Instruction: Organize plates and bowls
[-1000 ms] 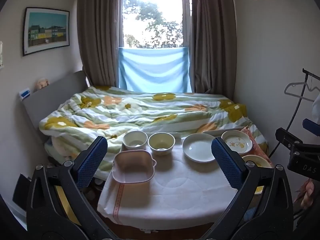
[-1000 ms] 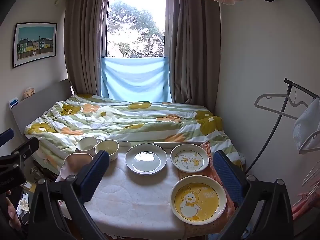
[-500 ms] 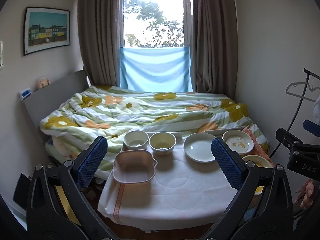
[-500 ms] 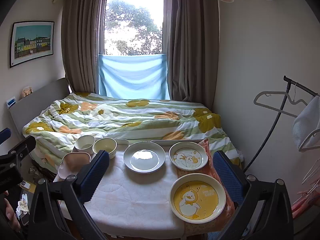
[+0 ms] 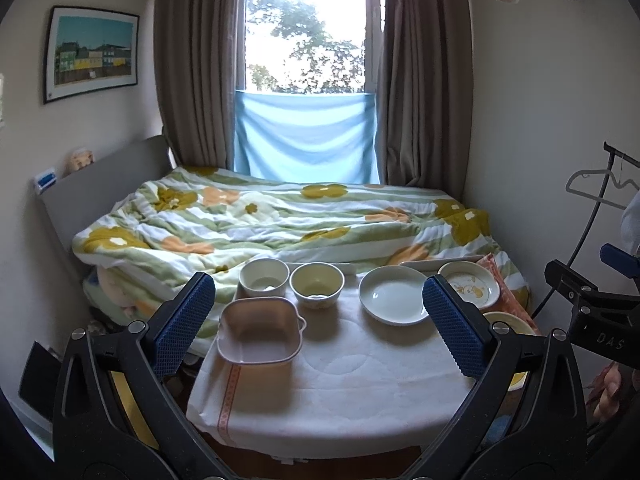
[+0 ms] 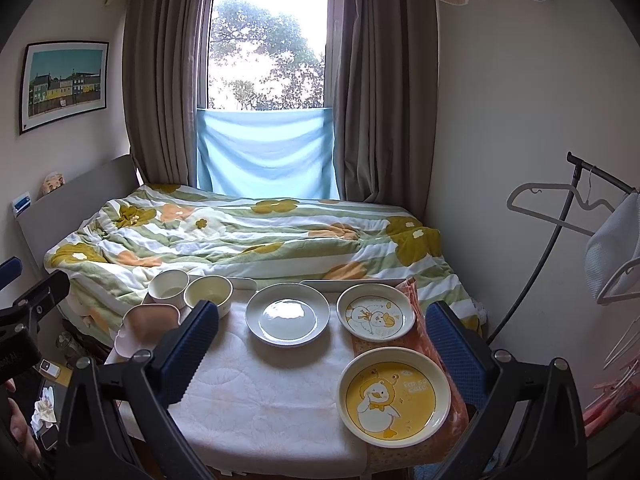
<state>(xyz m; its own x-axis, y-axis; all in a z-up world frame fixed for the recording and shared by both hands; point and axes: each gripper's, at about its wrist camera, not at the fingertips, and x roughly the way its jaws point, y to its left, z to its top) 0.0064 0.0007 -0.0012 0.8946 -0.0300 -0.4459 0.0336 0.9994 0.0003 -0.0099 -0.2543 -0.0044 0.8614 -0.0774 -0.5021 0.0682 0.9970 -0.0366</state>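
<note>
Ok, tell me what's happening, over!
Left gripper open, empty. Right gripper open, empty. Plates and bowls untouched on the table. Nothing in the way.

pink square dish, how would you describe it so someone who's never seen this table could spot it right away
Start at the cloth-covered table at the foot of the bed. On its left side, two round bowls stand at the far edge; the pink square dish sits just in front of the white bowl and the cream bowl. It is the only pink, squarish piece with small side handles.
</note>
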